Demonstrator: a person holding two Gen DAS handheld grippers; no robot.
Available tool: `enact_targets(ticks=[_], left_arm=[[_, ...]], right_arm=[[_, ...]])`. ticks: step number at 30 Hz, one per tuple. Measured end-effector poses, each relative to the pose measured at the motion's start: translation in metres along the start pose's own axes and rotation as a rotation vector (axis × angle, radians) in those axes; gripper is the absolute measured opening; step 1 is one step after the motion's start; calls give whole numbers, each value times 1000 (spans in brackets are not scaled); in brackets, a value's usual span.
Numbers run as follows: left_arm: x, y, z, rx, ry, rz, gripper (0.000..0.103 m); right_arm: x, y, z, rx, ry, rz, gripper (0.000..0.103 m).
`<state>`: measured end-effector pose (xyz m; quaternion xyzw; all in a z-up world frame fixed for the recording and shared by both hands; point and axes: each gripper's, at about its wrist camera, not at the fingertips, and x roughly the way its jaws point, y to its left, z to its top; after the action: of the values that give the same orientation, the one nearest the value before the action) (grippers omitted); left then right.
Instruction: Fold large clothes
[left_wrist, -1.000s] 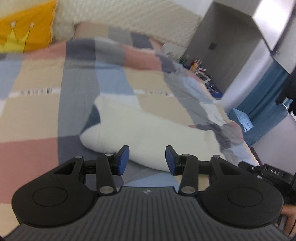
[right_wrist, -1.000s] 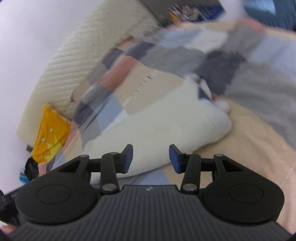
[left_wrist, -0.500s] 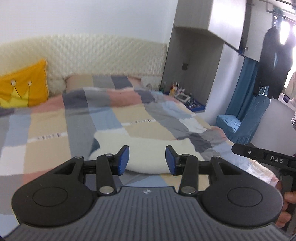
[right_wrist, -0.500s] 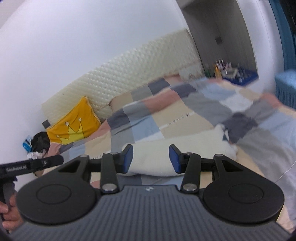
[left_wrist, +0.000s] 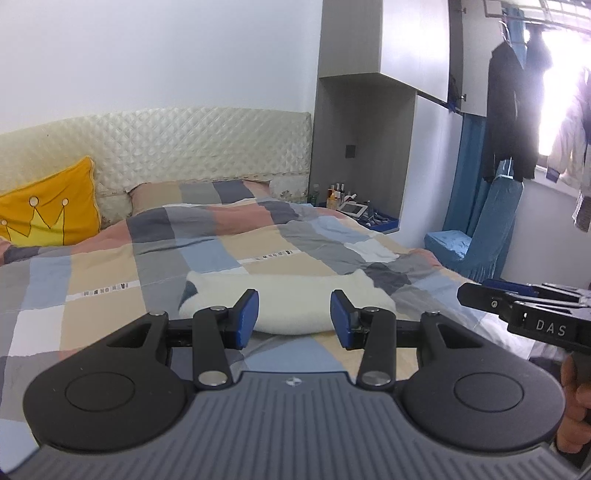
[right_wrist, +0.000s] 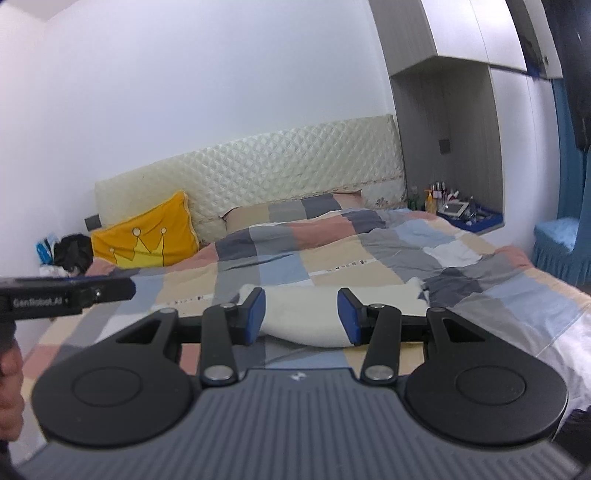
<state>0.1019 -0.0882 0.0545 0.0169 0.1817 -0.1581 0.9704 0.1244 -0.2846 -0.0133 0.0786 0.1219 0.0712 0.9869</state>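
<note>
Both grippers have drawn back and levelled since a second ago — the folded white garment (left_wrist: 286, 308) now sits small at centre frame on the checked bed (left_wrist: 110, 273). Left gripper (left_wrist: 294, 317) and right gripper (right_wrist: 301, 315) are part-open, holding nothing.

White garment (left_wrist: 288, 306), checked quilt (left_wrist: 207, 254), yellow pillow (left_wrist: 51, 210)

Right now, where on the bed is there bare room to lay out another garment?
Free: the checked quilt between the folded white garment and the yellow crown pillow, and the stretch behind the garment. Crowded: the bedside shelf of bottles.
</note>
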Motion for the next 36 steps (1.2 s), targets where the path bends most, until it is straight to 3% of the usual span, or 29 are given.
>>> enact_targets(ticks=[11,20,36], left_arm=[[-9,-4,-37,-31,-10,2,49],[1,-4,-61,-45,29,-18,49],[13,8,-70,-81,41,-10,49]], right_arm=[[-15,15,-39,-30,19,-6,47],[-4,22,-67,-27,49,-48,47],[0,18,-74,-18,76,-61,47]])
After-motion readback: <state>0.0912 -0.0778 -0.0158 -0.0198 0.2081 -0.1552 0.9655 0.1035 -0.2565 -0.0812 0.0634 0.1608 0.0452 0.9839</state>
